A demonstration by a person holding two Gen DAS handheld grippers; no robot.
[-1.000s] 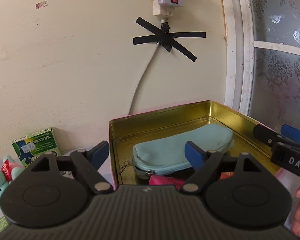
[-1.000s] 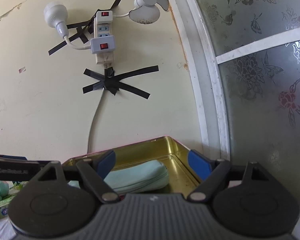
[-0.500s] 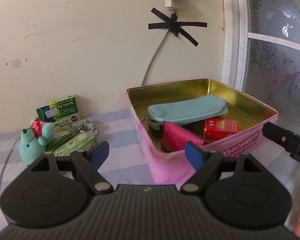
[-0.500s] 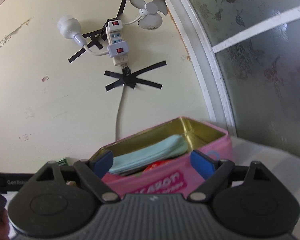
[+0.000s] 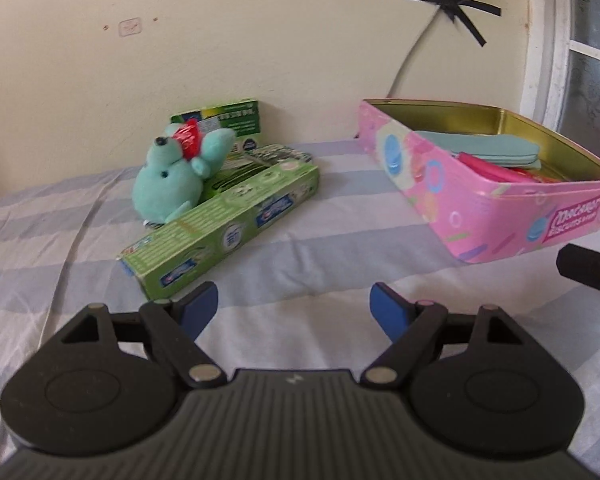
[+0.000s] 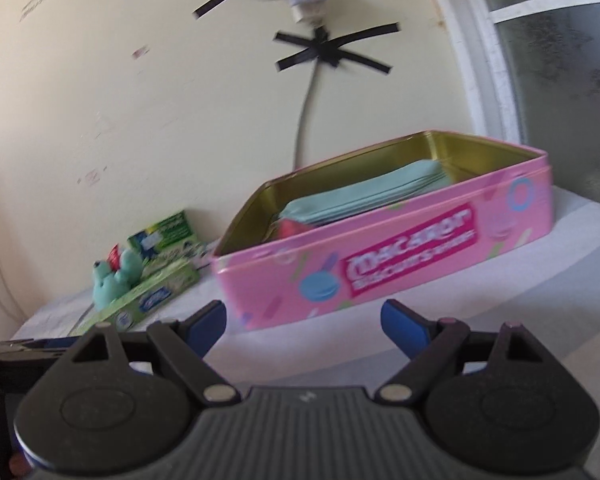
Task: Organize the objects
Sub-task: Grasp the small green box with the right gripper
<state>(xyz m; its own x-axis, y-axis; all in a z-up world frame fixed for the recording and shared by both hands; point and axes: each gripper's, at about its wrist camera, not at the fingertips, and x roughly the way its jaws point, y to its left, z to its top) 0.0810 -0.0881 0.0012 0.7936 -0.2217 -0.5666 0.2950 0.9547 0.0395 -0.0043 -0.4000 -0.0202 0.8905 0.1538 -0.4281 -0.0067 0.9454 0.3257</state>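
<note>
I have both grippers empty and standing off from the work. The left gripper [image 5: 292,306] has its jaws apart with nothing between them but the striped bedsheet [image 5: 320,264]; the right gripper [image 6: 304,320] likewise stands wide, nothing held.

Step in hand, as I judge it: between placements, lining up on the next item to collect. The loose items sit toward the wall-side edge of the sheet, left of the tin: a teal plush toy [image 5: 172,184] leaning on a long green toothpaste box [image 5: 224,220], with a flat printed packet [image 5: 268,156] and a second green box [image 5: 228,120] standing behind against the wall. The toothpaste box lies closest ahead of the left gripper, its near end just beyond the left fingertip.

Next move, in my view: bring the left gripper across the box's narrow width and close. The plush toy rests against it and may tumble when the box lifts.

Container: the pink biscuit tin [image 5: 500,216] is open, set near the window-side edge. Inside lie a light blue pouch [image 5: 484,148], a pink pouch [image 5: 496,172] in front of it, and something red, mostly hidden. Room remains along the near wall.
</note>
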